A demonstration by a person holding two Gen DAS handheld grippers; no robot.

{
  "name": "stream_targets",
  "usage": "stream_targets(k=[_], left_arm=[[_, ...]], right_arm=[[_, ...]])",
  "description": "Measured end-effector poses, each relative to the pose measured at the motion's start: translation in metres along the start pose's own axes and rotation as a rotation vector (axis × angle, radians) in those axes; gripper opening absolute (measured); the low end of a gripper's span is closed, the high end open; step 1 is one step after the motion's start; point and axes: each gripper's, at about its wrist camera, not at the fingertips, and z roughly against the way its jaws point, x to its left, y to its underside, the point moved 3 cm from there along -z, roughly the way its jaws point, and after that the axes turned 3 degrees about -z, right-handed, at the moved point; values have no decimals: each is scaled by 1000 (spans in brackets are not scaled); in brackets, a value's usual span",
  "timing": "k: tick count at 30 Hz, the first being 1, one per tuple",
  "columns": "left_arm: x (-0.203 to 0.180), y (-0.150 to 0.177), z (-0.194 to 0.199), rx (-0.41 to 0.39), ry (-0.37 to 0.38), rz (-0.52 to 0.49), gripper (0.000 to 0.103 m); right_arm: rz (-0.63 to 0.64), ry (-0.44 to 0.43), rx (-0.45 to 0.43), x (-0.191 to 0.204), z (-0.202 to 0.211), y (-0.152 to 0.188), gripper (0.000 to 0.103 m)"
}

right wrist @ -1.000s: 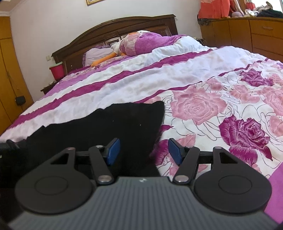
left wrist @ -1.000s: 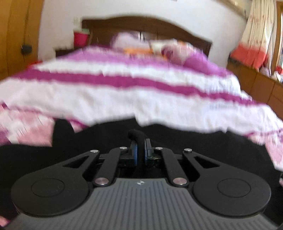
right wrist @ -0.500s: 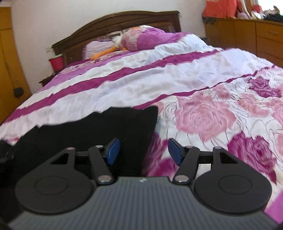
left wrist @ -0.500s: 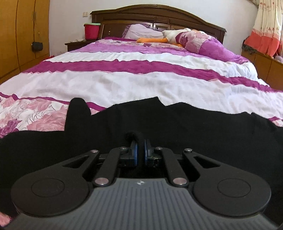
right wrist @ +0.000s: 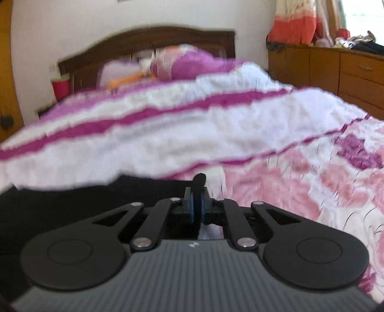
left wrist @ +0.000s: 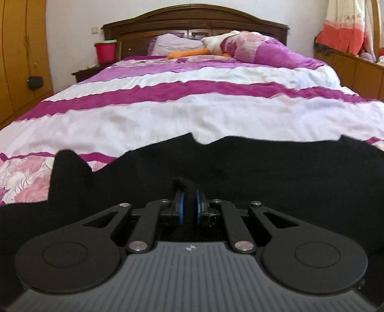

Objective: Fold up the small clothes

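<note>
A black garment (left wrist: 264,172) lies spread across the near end of the bed. My left gripper (left wrist: 189,206) is shut on a pinch of its near edge, and black cloth sticks up between the blue pads (left wrist: 180,208). In the right wrist view the same black garment (right wrist: 72,201) fills the lower left. My right gripper (right wrist: 196,208) is shut on its right edge, with a tuft of black cloth standing up between the pads. The right wrist view is blurred by motion.
The bed cover (left wrist: 192,115) is white with purple stripes and pink roses. Pillows and a plush toy (left wrist: 216,45) lie by the dark headboard (left wrist: 192,21). A red bucket (left wrist: 105,51) stands at the left. Wooden cabinets (right wrist: 348,72) line the right wall.
My right gripper was open beside the garment's right edge and has now shut on it. My left gripper keeps its hold and has steadied with the garment spread before it.
</note>
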Motion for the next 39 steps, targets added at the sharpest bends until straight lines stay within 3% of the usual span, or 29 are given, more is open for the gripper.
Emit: stream_targets(k=[6, 10, 14, 20, 25, 28, 34, 39], left_arm=[[14, -3, 9, 9, -14, 19, 38], [28, -6, 34, 8, 8, 34, 47], [37, -2, 60, 16, 29, 47, 55], [35, 16, 75, 43, -9, 15, 57], [31, 34, 60, 65, -66, -31, 64], [32, 36, 64, 53, -72, -28, 65], [53, 32, 98, 35, -70, 51, 65], [82, 39, 133, 33, -140, 109, 67]], right_arm=[[-17, -9, 67, -6, -12, 0, 12], [-22, -23, 87, -12, 6, -11, 33], [-2, -51, 64, -14, 44, -16, 38], [105, -174, 110, 3, 84, 8, 38], [218, -111, 177, 10, 75, 44, 39], [208, -114, 145, 4, 68, 57, 43], [173, -110, 124, 2, 79, 52, 45], [128, -131, 114, 3, 103, 42, 45]])
